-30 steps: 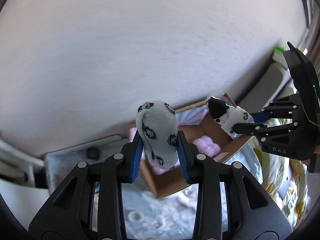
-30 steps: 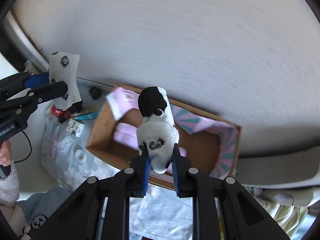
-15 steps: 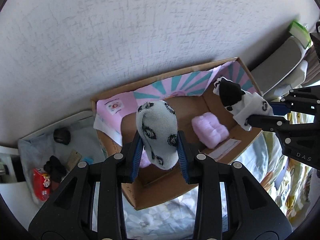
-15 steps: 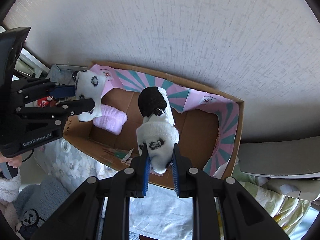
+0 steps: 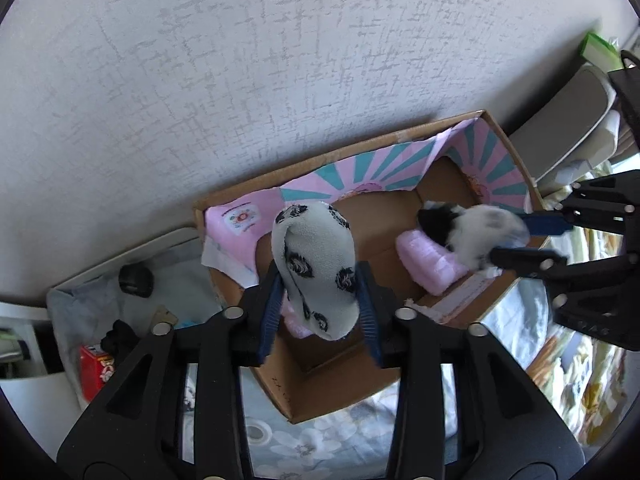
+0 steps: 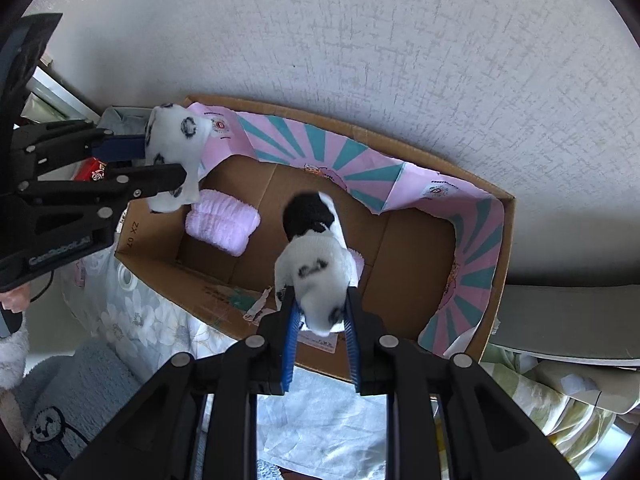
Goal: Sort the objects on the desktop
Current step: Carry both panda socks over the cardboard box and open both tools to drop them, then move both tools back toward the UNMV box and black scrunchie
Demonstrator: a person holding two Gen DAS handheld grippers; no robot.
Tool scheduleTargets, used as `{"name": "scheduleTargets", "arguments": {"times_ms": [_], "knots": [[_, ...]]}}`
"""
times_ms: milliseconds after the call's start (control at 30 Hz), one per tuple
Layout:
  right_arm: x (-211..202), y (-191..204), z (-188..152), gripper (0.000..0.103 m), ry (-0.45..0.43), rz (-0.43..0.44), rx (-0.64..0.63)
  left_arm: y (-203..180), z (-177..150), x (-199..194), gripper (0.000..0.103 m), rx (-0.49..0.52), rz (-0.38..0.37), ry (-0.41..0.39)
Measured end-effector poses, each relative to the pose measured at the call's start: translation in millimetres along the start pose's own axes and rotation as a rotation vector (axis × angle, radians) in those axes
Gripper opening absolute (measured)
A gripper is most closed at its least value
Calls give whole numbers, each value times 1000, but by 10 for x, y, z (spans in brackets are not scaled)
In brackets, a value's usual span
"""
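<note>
Left tongs (image 5: 320,308): mine, pointing steeply down over the near left part of the box; the jaws are opening, with the grey sock (image 5: 316,268) between them. A gap shows at the right pad, so I judge the grip is letting go.
Right tongs (image 6: 320,332): also mine, over the middle of the box near its front wall; the jaws are opening a little, the white sock (image 6: 316,276) still between the blue pads and close against them.
Grey sock: a rolled bundle with dark round prints, standing up out of my left tongs above the box floor.
White sock: a rolled bundle with a black toe end pointing toward the far wall, sitting above the box floor.
How they handle: soft, light and squashy, nothing to break. I judge they will drop without bouncing far. The knit gives under the pads, so the best hold is across the thick middle of the roll, not a loose end.
Box (image 6: 508,240): open cardboard, pink-and-teal paper lining its far and right walls, set against the grey wall.
Pink bundle (image 6: 222,228): a fuzzy roll already lying on the box floor, at the left end.
Under the box: a floral cloth (image 5: 304,440), not a counter as far as I can tell.
</note>
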State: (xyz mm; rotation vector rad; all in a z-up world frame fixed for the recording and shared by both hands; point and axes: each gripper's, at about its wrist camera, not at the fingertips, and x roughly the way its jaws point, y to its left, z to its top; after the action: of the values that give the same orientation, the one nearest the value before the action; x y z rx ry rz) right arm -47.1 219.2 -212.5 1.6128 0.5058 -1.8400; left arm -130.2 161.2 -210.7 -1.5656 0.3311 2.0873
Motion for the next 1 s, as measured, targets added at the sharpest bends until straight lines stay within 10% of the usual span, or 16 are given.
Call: {"name": "scheduleTargets", "arguments": {"times_ms": [133,400,1000], "knots": [[21,-80,20,78,14,20,59,-20,6,-114,103,2,-21,-24],[-115,-179,-86,103,-18,39,150,-103,-5,-427,103,53,-28,-108],[-491,55,-310,103,-98,68,263,242,-401,-1196,103,4,-71,-218]]}}
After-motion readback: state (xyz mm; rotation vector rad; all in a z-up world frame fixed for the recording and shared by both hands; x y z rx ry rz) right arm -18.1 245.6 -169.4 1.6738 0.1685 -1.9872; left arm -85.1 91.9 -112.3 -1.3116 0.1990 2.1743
